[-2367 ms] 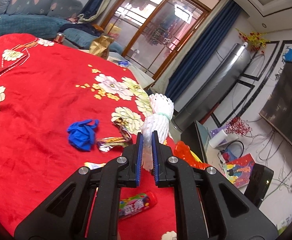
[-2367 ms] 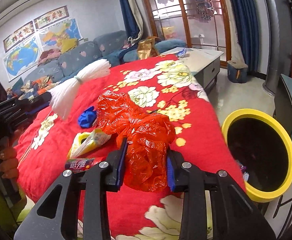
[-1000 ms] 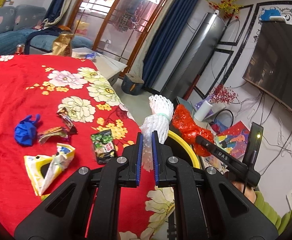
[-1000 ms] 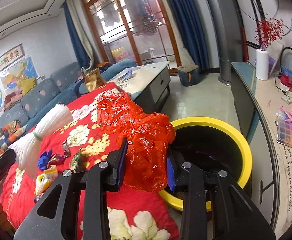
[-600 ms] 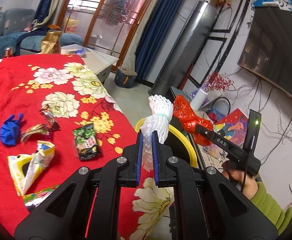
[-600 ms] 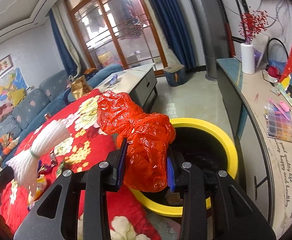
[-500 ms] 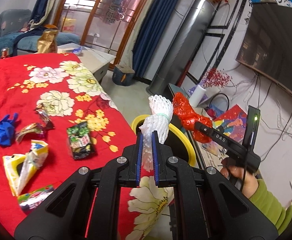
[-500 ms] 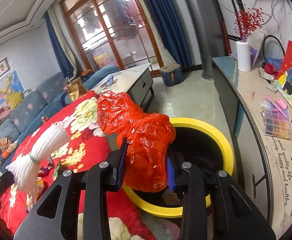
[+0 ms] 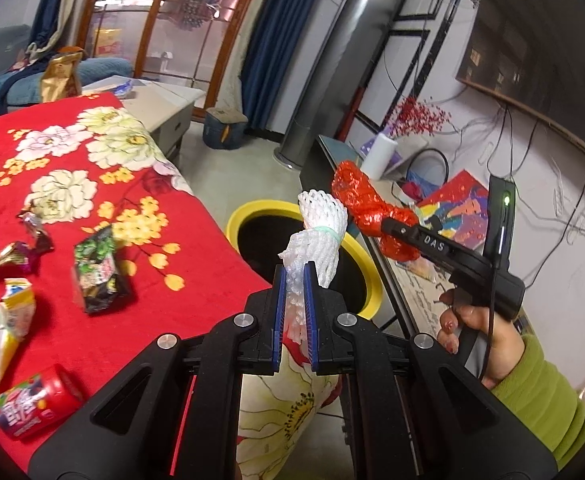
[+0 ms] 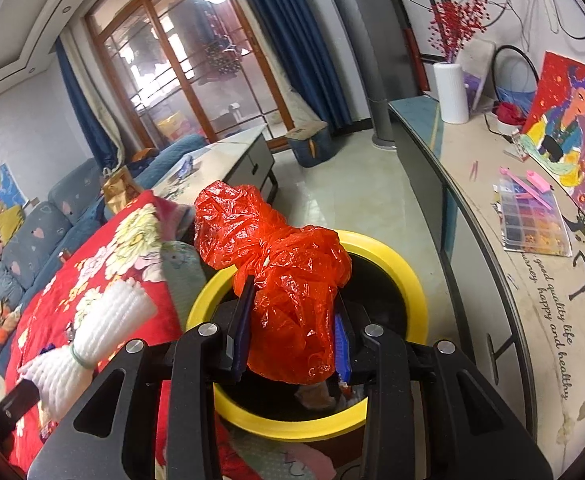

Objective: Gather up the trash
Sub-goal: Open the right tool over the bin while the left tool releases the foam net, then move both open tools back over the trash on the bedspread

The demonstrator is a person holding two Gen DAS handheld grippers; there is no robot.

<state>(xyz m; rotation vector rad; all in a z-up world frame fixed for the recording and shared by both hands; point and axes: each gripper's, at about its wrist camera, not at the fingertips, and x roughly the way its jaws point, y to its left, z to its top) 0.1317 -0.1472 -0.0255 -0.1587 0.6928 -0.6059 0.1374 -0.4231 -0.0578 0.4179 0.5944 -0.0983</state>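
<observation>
Fingers (image 9: pixel 276 308) tight on foam net (image 9: pixel 318 236)

The right gripper (image 10: pixel 292 320) clamps a crumpled red plastic bag (image 10: pixel 280 272) above the yellow-rimmed bin (image 10: pixel 408 280); white foam netting (image 10: pixel 100 332) hangs left.

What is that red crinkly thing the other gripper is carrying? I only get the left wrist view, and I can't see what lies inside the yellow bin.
Observer: A crumpled red plastic bag, pinched between the right gripper fingers, over the yellow bin's opening.
Operator: Is the bin empty?
Observer: No; some scraps lie at the bottom, below the bag.
Operator: What sits on the counter to the right of the bin?
Observer: A clear compartment box of coloured beads, with pink tools beside it.
Operator: And my white foam net?
Observer: From the right wrist view it hangs over the red blanket, left of the bin.
</observation>
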